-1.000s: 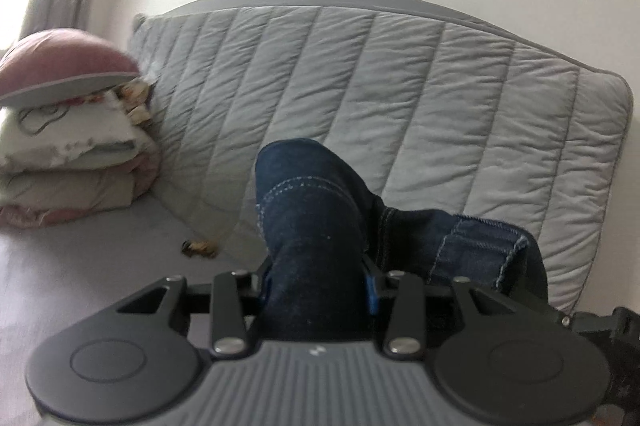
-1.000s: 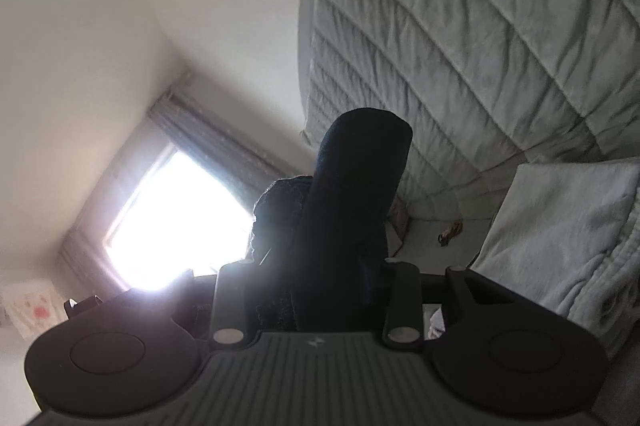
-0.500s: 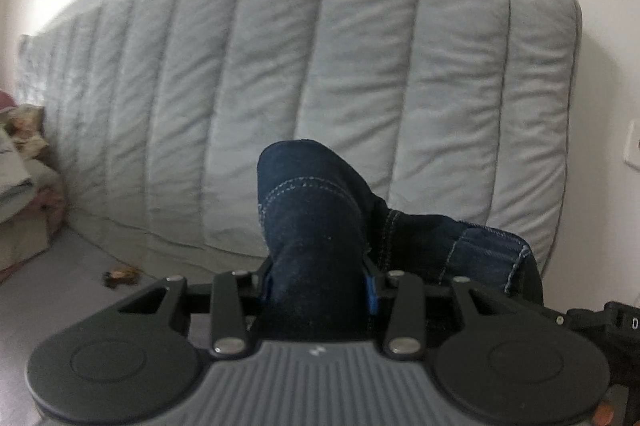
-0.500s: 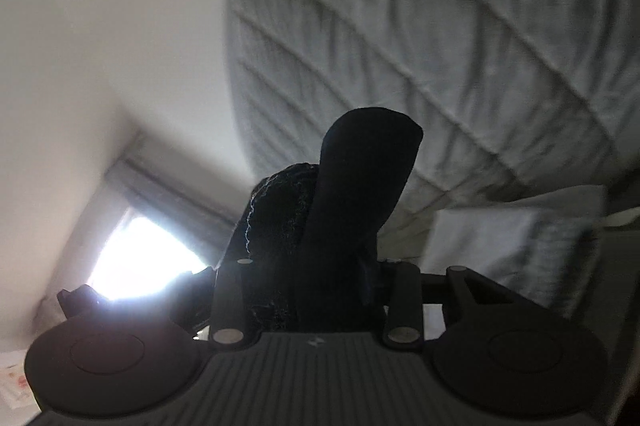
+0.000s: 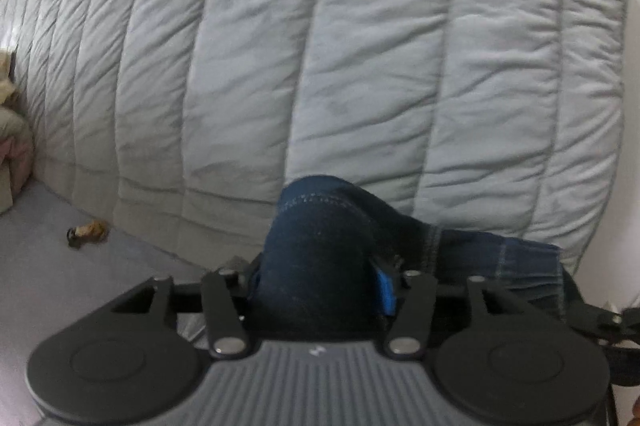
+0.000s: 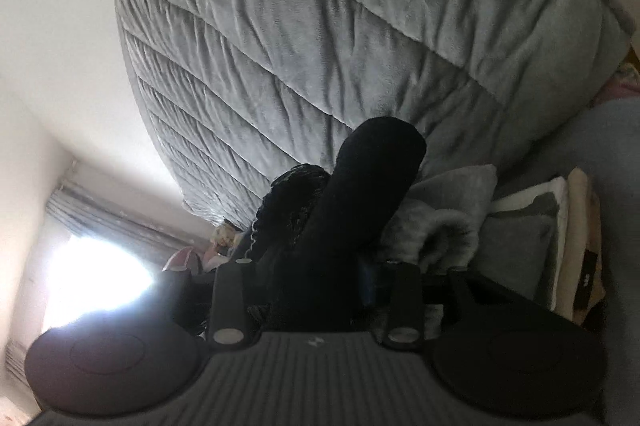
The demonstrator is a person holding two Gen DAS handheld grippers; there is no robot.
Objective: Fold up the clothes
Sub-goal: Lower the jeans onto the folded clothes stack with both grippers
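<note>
Between the jaws of the left gripper point(image 5: 316, 290) sits a bunched fold of dark blue jeans point(image 5: 320, 246), jaws pinching the denim; fabric humps upward out of the grip, then the long axis trails off to the right, pale stitched seams showing along that run; right gripper point(image 6: 320, 290) also pinches the jeans, jaws closed on a thick roll that sticks up and leans slightly right, backlit and nearly black in that view; both holds are up off the bed, garment hanging in the air in front of the headboard point(image 5: 340, 57); headboard is grey, padded, quilted in long puffy channels, wrinkled soft fabric, rounded top edge; bed sheet point(image 5: 60, 290) below is flat, pale grey; small brownish object point(image 5: 86, 230) lies on the sheet near the headboard base, too blurred to identify; at far left edge a pile of pillows point(image 5: 12, 145), beige and pink; right wrist view shows folded clothes stack point(image 6: 552, 238) beside a fluffy grey piece point(image 6: 444, 222), white, grey and cream layers; bright window point(image 6: 96, 282) with grey curtain point(image 6: 120, 222) beyond; white wall point(image 6: 52, 25).
</note>
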